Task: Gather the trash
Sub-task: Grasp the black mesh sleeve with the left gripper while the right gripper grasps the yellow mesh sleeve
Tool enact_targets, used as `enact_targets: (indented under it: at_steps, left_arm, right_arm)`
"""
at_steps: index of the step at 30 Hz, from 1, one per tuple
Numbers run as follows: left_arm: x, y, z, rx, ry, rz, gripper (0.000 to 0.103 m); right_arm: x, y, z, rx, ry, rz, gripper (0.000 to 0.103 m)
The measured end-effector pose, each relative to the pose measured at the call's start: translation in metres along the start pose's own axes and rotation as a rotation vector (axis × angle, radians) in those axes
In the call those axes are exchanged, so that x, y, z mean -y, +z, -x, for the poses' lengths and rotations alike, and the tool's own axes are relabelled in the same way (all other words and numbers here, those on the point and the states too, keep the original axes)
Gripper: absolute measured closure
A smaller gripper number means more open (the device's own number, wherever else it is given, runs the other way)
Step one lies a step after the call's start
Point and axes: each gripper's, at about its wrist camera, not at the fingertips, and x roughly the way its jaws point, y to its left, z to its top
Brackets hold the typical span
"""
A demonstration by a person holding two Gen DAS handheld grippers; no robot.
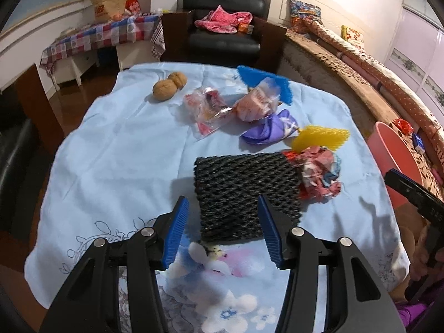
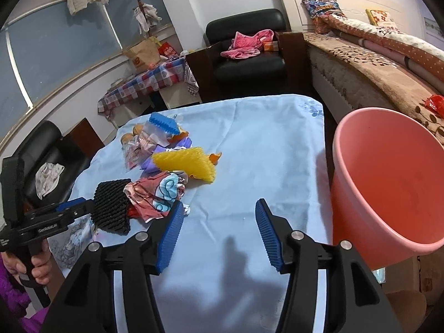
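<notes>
Several trash pieces: seen scattered on the light blue tablecloth [image 1: 116, 149], from the table's middle toward 2 o'clock in the left wrist view.
Black foam net [image 1: 244, 194]: found nearest the left gripper, lying flat, with its near edge between the blue pads.
Crumpled wrapper [image 1: 319, 174]: placed touching the net at its 3 o'clock side.
Yellow foam net [image 1: 322, 137]: set just beyond the wrapper, at 12 o'clock from it.
Purple wrapper [image 1: 272, 127], clear bags [image 1: 211, 111] and blue foam net [image 1: 263, 83]: grouped farther back.
Two walnuts [image 1: 169, 86]: seen at 11 o'clock, apart from the trash.
Left gripper [image 1: 222, 229]: jaws held apart, nothing pinched.
Right gripper [image 2: 219, 236]: jaws held apart over bare cloth, nothing between them.
Pink bucket [image 2: 388, 183]: seen beside the table at 3 o'clock in the right wrist view, tilted toward the camera.
</notes>
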Motion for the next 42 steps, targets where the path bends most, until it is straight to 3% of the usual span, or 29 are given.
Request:
enact_targets:
  at_steps: [5,10,11,12,15,18,31,42]
  left_arm:
    - [-0.010,-0.002,-0.016,-0.042,-0.050,0.053,0.051]
    - [-0.014,-0.003,-0.019,-0.036,-0.116,0.064,0.051]
    - [-0.014,-0.004,-0.019,-0.034,-0.125,0.065,0.055]
    - [-0.014,-0.004,-0.019,-0.032,-0.136,0.065,0.067]
    - [-0.017,-0.004,-0.018,-0.028,-0.150,0.063,0.085]
    - [-0.020,-0.005,-0.012,-0.014,-0.164,0.060,0.093]
    - [-0.039,0.018,0.039,0.159,-0.231,0.124,0.095]
    - [-0.049,0.021,0.032,0.143,-0.228,0.165,0.095]
  right_arm:
    - [-0.002,0.001,-0.006,-0.018,-0.003,0.003,0.049]
    - [-0.006,0.001,-0.011,-0.032,-0.008,0.017,0.049]
    - [-0.008,0.001,-0.012,-0.034,-0.010,0.020,0.049]
    - [-0.009,0.002,-0.013,-0.035,-0.010,0.022,0.049]
    - [-0.012,0.001,-0.016,-0.042,-0.010,0.028,0.049]
    - [-0.016,0.002,-0.019,-0.046,-0.008,0.038,0.049]
    - [-0.027,0.031,-0.038,-0.008,0.022,0.059,0.048]
    - [-0.034,0.057,-0.078,-0.034,0.023,0.133,0.047]
